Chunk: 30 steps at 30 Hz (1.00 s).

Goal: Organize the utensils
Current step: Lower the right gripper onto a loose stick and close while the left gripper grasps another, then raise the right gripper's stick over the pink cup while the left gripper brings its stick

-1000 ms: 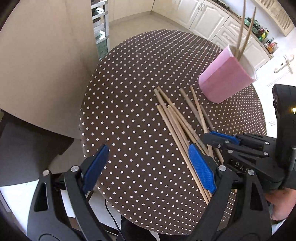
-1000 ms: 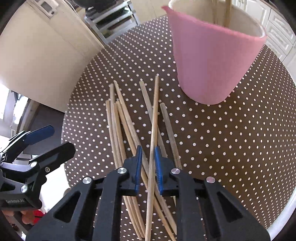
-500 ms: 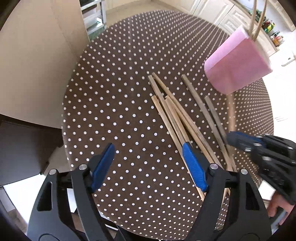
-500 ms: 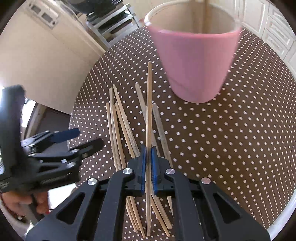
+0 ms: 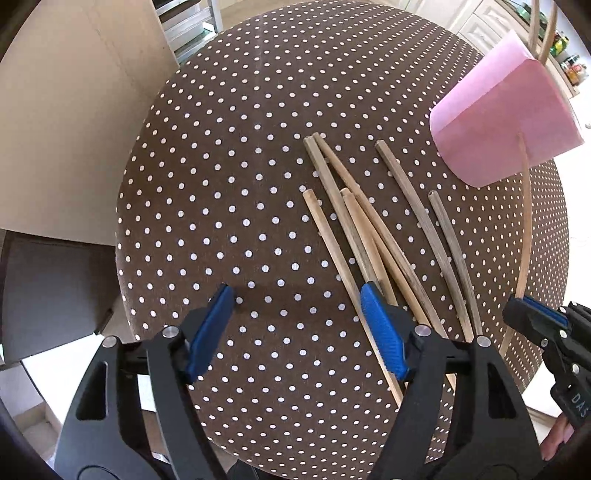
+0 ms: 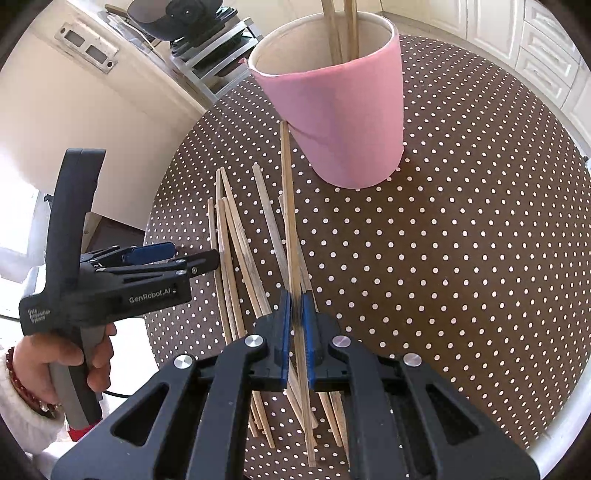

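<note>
Several wooden chopsticks (image 5: 369,229) (image 6: 236,251) lie in a loose pile on the round dotted table (image 5: 229,177). A pink cup (image 5: 506,122) (image 6: 343,122) stands behind them with two chopsticks upright inside. My right gripper (image 6: 295,306) (image 5: 524,310) is shut on one chopstick (image 6: 286,192) (image 5: 526,229), lifted off the pile, its far tip by the cup's lower wall. My left gripper (image 5: 297,299) (image 6: 184,258) points down and stands open above the near left end of the pile. Its right pad is over the sticks, and only bare cloth shows between the pads.
The table edge (image 6: 561,417) curves close at the right and near side. A metal rack (image 5: 188,29) and a beige cabinet stand beyond the far left rim, white cupboards (image 6: 546,44) behind the cup. A dark seat (image 5: 48,295) sits low at left. A hand (image 6: 74,362) holds the left gripper.
The right gripper shut on one chopstick and lifted it off the pile toward the cup. The left gripper sank closer to the table near the pile, and its jaws narrowed a little.
</note>
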Tool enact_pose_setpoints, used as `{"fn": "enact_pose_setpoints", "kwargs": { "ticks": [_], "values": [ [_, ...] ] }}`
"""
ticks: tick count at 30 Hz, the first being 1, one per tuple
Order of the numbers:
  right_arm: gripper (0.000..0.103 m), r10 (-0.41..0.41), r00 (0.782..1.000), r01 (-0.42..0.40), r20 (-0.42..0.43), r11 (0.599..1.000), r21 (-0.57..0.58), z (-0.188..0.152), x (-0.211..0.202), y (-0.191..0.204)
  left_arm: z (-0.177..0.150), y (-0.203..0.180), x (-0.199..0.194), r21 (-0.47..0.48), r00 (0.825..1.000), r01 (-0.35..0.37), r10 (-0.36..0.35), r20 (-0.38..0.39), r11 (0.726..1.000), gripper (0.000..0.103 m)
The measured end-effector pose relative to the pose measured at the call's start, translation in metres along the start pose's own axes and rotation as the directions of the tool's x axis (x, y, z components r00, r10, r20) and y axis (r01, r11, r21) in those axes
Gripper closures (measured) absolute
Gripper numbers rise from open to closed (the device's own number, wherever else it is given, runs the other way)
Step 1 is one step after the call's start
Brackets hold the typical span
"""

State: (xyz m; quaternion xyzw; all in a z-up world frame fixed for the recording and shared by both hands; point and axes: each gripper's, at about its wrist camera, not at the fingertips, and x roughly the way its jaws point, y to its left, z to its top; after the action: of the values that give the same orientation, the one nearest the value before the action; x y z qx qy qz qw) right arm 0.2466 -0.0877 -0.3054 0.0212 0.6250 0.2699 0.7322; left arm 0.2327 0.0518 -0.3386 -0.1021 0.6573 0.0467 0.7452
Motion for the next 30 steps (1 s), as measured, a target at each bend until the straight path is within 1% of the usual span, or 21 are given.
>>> {"fn": "enact_pose_setpoints", "kwargs": {
  "ticks": [1,4,7,8,9,11,14,16,23,27,30],
  "values": [
    [0.097,0.000,1.000,0.000,-0.002,1.000,-0.003,0.001,0.001,0.001,0.000,0.000,-0.001,0.003,1.000,-0.002,0.002,-0.001,1.000,0.032],
    [0.097,-0.002,1.000,0.002,-0.005,1.000,-0.021,0.001,-0.001,0.000,-0.001,0.006,0.000,0.006,1.000,0.006,-0.005,-0.008,1.000,0.038],
    [0.097,-0.004,1.000,0.003,-0.014,1.000,-0.028,0.004,0.004,0.002,-0.002,0.013,0.000,0.009,1.000,0.008,-0.008,-0.010,1.000,0.048],
    [0.098,-0.005,1.000,0.004,-0.016,0.999,-0.032,0.004,0.006,0.003,0.001,0.010,0.000,0.007,1.000,0.013,-0.013,-0.011,1.000,0.057],
    [0.098,-0.005,1.000,0.004,-0.021,0.999,-0.036,0.005,0.007,0.004,0.004,0.011,-0.001,0.006,1.000,0.018,-0.018,-0.012,1.000,0.071],
    [0.098,0.000,1.000,-0.001,-0.029,0.999,-0.041,0.007,0.010,0.006,0.008,0.007,-0.002,0.005,0.999,0.040,-0.040,-0.023,0.999,0.079],
    [0.098,0.006,0.999,-0.008,-0.035,0.999,-0.050,0.007,0.011,0.010,0.008,0.005,-0.001,-0.003,0.998,0.062,-0.062,-0.017,0.998,0.086],
    [0.098,0.010,0.999,-0.011,-0.036,0.999,-0.052,0.007,0.011,0.012,0.006,0.006,0.000,-0.020,0.995,0.098,-0.098,-0.015,0.995,0.093],
    [0.098,0.008,1.000,-0.009,-0.012,0.997,-0.070,0.003,0.002,0.022,-0.001,0.016,-0.005,-0.055,0.982,0.188,-0.188,0.007,0.981,0.097],
    [0.098,0.007,1.000,-0.005,0.020,0.997,-0.082,0.002,-0.008,0.030,-0.007,0.013,-0.021,-0.018,0.976,0.215,-0.214,0.045,0.976,0.097],
    [0.098,0.006,0.999,-0.001,0.051,0.996,-0.090,0.001,-0.019,0.036,-0.008,0.013,-0.038,0.000,0.966,0.247,-0.247,0.080,0.969,0.097]
  ]
}}
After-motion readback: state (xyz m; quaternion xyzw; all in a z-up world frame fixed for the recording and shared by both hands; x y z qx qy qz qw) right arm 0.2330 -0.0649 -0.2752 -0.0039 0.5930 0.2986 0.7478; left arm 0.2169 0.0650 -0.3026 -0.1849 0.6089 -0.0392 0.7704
